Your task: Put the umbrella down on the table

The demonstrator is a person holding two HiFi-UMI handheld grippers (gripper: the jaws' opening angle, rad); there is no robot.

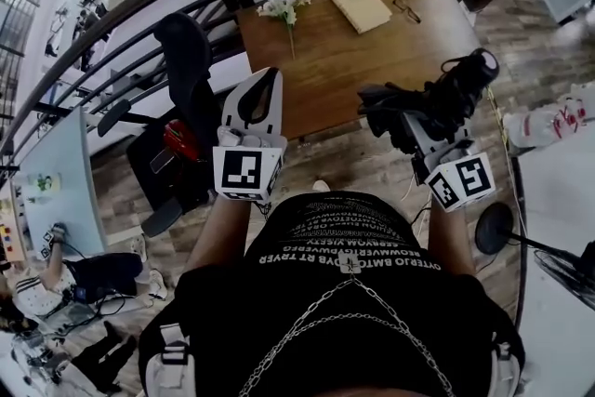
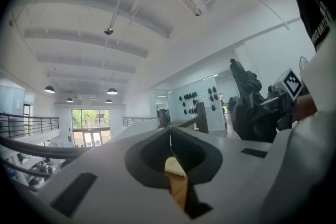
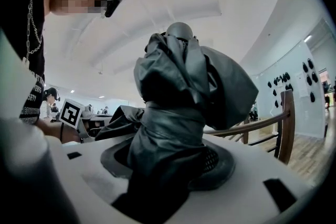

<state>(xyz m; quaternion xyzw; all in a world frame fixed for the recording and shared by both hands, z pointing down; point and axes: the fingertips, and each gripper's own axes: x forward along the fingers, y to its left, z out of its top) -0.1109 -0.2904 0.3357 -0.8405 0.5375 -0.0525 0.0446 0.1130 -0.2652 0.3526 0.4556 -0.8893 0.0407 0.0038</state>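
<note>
Black, slightly glossy fabric makes up the umbrella [image 1: 437, 98], which is folded short. Its cloth is bunched in loose pleats and cinched round the middle by a band. In the right gripper view a rounded cap tops the bundle, and slack folds bulge out to either side above the band. The right gripper [image 1: 418, 133] is clamped on it, with the jaws pressed into the cloth below the band. The umbrella is held up in the air and does not rest on anything.

From the head view it lies across the near edge of the wooden table [image 1: 353, 60], with one end reaching toward the table's right corner. The left gripper [image 1: 265, 84] is just beside it to the left. Its jaws are together with nothing between them, and it points toward the same table edge.

On the far part of the tabletop lie a small bunch of white flowers [image 1: 284, 6], a pale closed book [image 1: 359, 5] and a pair of glasses [image 1: 406, 5]. All three are well apart from the umbrella.
</note>
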